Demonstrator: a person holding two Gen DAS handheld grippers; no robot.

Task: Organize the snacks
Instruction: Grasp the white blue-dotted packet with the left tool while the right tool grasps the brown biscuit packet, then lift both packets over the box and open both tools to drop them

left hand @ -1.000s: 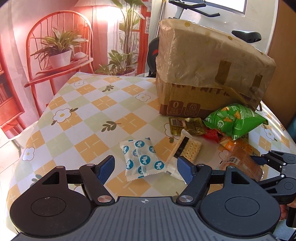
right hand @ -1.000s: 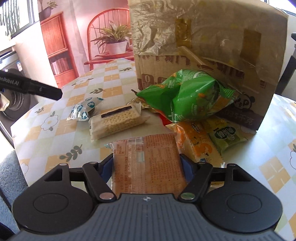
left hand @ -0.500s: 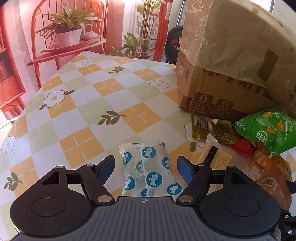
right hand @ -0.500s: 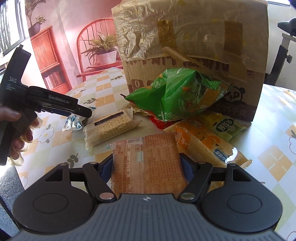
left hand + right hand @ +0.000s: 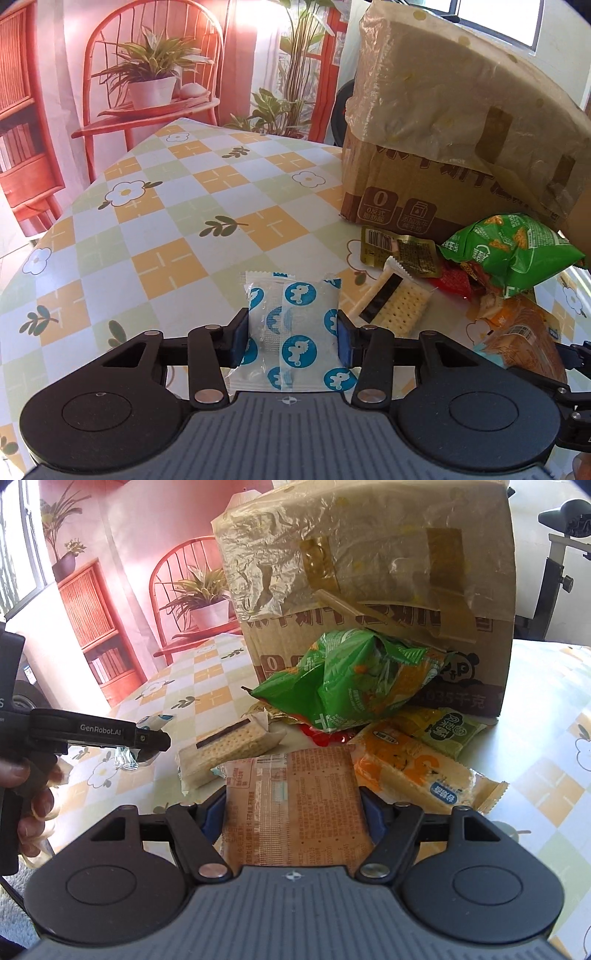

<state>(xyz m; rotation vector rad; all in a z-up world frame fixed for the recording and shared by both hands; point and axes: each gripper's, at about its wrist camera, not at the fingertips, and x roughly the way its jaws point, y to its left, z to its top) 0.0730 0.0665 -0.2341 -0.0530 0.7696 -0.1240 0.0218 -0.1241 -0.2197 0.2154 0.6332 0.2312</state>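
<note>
My left gripper (image 5: 291, 339) is shut on a white snack packet with blue dots (image 5: 295, 332), its blue pads pressing both sides. My right gripper (image 5: 293, 812) is shut on a flat orange-brown packet (image 5: 295, 801). That packet also shows at the right edge of the left wrist view (image 5: 524, 347). The left gripper shows in the right wrist view (image 5: 147, 738), over the dotted packet. A snack pile lies before a cardboard box (image 5: 443, 147): cracker pack (image 5: 395, 302), green bag (image 5: 517, 254), gold sachet (image 5: 402, 251), orange cake pack (image 5: 417, 771), green-label pack (image 5: 450, 731).
The table has a checked flower-print cloth (image 5: 177, 229), with its rounded edge at the left. The tall cardboard box wrapped in plastic (image 5: 369, 572) stands behind the pile. An exercise bike (image 5: 561, 554) stands past the table at the right.
My left gripper moved forward over the dotted packet and closed its pads on it. My right gripper kept its hold on the orange-brown packet and shifted slightly.
</note>
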